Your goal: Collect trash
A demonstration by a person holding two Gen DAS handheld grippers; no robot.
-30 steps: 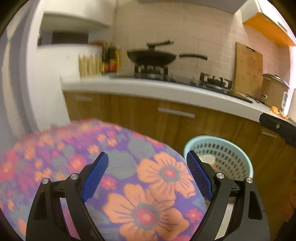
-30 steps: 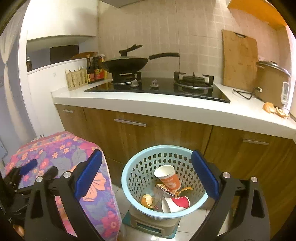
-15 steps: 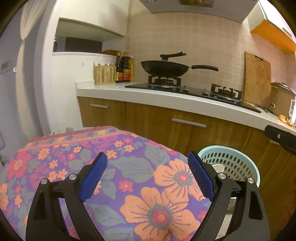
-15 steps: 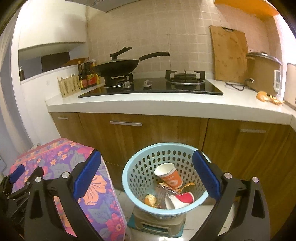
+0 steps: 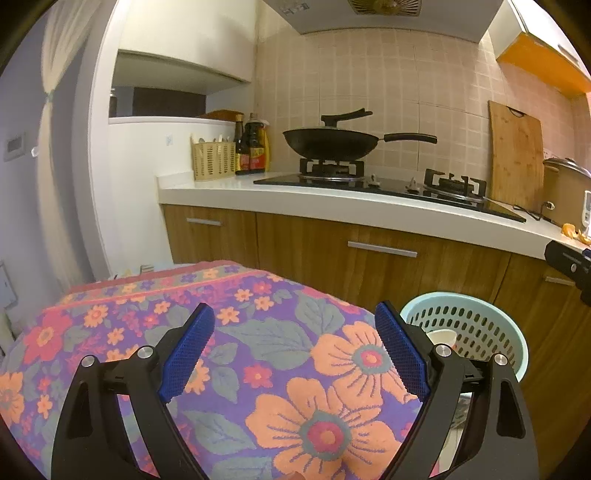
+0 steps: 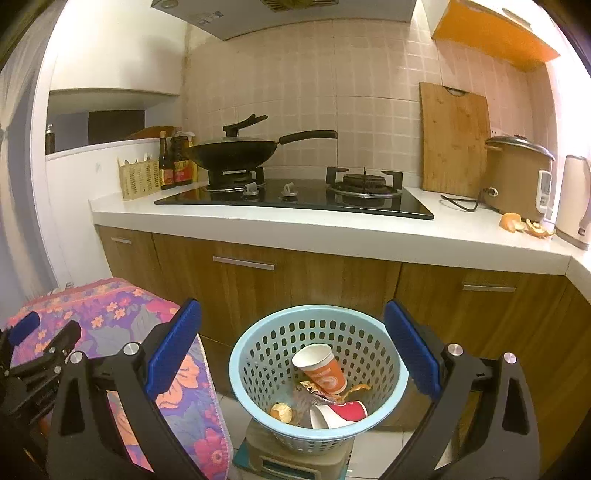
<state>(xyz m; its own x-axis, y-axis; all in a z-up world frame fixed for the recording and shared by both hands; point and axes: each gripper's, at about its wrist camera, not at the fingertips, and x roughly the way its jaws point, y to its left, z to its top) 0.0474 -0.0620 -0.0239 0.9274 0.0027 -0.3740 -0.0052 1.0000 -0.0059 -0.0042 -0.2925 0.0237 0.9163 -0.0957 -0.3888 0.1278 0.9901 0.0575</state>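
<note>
A kitchen is seen under warm light. Beige tiles [image 6: 332,74] cover the wall behind a white tabletop [image 6: 314,236], over wooden cabinets [image 6: 295,280]. An orange cupboard [image 6: 495,33] hangs at the upper right. A flowered cloth [image 5: 258,354] is spread at the left; pale floor tiles [image 6: 236,417] are glimpsed below.

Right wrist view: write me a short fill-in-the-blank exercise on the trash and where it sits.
1. The pale blue basket stands on the ____ in front of the wooden cabinets.
2. The orange paper cup lies ____ the basket.
3. The orange peel on the counter lies beside the ____ cooker.
4. The right gripper holds ____.

Missing words: floor; inside; rice; nothing
</note>
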